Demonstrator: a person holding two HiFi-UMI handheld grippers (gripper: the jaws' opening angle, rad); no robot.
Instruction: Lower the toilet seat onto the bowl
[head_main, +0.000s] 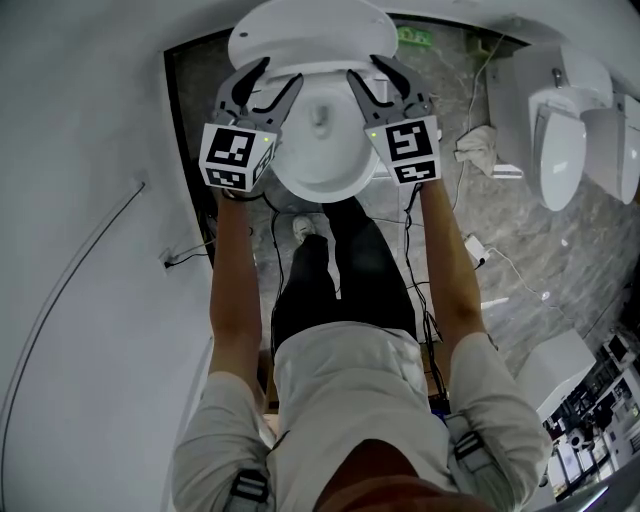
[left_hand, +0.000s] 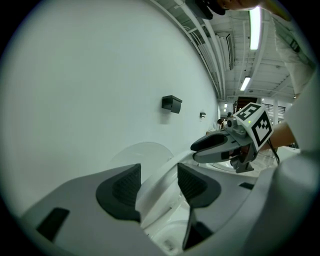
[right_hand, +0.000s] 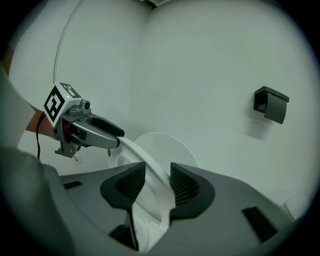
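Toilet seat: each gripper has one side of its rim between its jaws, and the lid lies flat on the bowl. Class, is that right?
No. The lid does not lie flat: it stands raised behind the toilet seat, as the right gripper view shows. The left gripper and right gripper do each have one side of the rim between their jaws.

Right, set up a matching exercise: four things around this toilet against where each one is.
Things:
1 toilet seat
2 toilet lid
3 black holder
4 white cloth

Places:
A lying on the floor
B between the jaws of the left gripper and the right gripper
C fixed to the wall
D standing upright behind the seat

Pairs: 1-B, 2-D, 3-C, 4-A
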